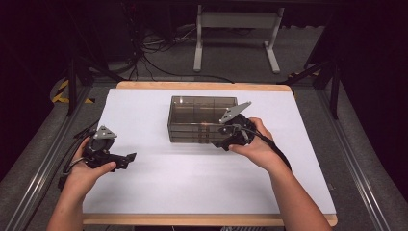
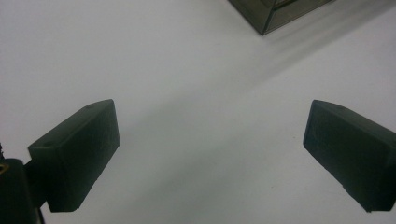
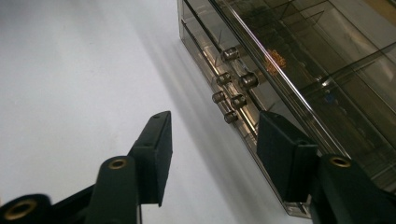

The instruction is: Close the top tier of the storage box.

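Both forearms come in from the bottom of the high view. The left hand (image 1: 89,166) grips the left hand-held gripper (image 1: 126,160), which points level toward the right with its jaws spread wide and nothing between them. The right hand (image 1: 255,144) holds the right hand-held gripper (image 1: 217,143), pointing left, jaws parted and empty. The right forearm slants inward; the left stays near the edge.

White table (image 1: 159,187) carries a smoky drawer box (image 1: 195,113).
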